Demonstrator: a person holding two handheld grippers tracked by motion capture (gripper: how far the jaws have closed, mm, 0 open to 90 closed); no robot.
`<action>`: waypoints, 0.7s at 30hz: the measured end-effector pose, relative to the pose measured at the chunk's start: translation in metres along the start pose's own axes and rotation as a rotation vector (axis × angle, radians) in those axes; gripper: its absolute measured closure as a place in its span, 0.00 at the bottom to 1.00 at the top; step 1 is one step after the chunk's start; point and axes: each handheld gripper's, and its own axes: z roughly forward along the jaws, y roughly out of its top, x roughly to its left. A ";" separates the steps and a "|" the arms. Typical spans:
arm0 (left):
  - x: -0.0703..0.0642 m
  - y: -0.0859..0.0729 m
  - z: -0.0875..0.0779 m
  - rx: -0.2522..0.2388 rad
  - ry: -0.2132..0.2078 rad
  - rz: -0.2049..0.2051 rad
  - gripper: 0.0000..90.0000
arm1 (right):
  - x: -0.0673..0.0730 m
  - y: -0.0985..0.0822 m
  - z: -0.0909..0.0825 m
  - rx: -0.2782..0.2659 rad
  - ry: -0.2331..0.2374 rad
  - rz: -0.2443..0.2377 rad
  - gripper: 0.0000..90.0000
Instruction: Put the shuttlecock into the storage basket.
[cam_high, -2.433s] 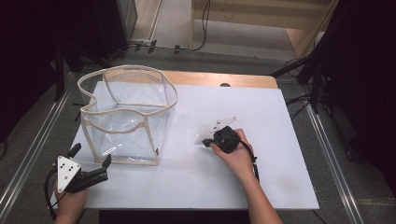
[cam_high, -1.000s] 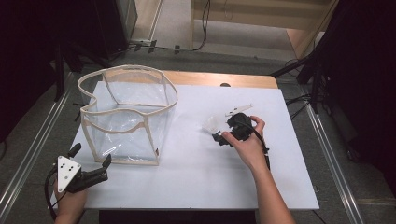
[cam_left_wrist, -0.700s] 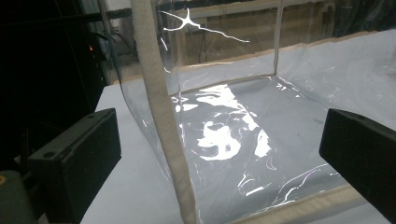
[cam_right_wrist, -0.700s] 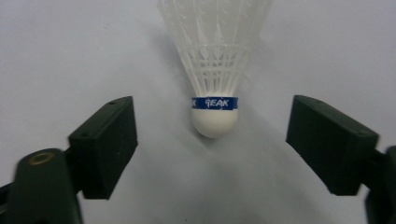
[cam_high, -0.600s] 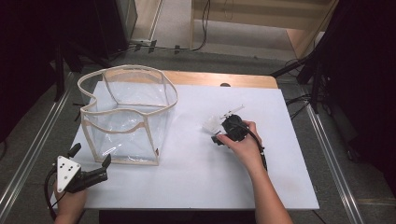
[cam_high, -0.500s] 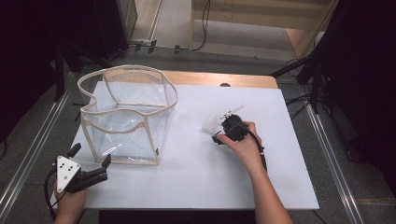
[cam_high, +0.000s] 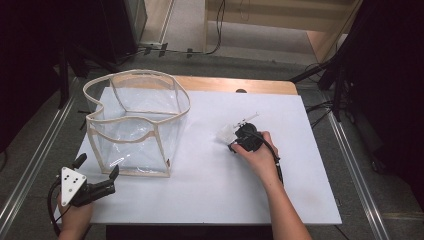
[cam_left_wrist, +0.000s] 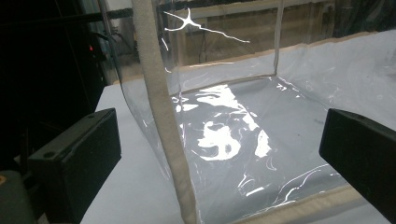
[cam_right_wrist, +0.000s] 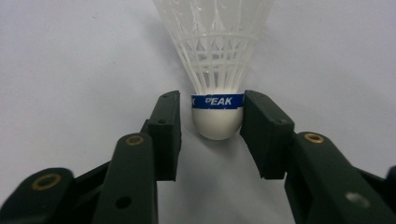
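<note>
White surface (cam_high: 210, 190): right hand-held gripper (cam_right_wrist: 210, 116), jaws parted, brackets shuttlecock (cam_right_wrist: 216, 112) cork, one pad touching. Left hand-held gripper (cam_left_wrist: 219, 140) gapes before clear bag (cam_high: 137, 125). Likely grasping step; next, close and lift.

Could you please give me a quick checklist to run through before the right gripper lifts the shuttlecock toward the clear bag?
1. Right gripper jaws astride the shuttlecock cork: ok.
2. Firm clamp on the cork: cannot tell; right jaw touches, a small gap shows at the left jaw.
3. Feather skirt free of the jaws: ok.
4. Clear bag standing upright with its mouth open: ok.
5. Left gripper open, beside the bag's near corner, not holding it: ok.
6. White table between shuttlecock and bag unobstructed: ok.
</note>
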 end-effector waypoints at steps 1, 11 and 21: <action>0.000 0.000 0.000 0.000 0.000 0.000 0.00 | 0.000 0.000 0.000 0.005 -0.007 -0.002 0.67; 0.000 0.000 0.000 0.000 -0.001 -0.001 0.00 | 0.000 0.001 -0.005 -0.023 0.017 -0.010 0.70; 0.000 0.000 0.000 0.000 0.001 -0.001 0.00 | -0.001 0.003 -0.021 -0.090 0.029 0.003 0.70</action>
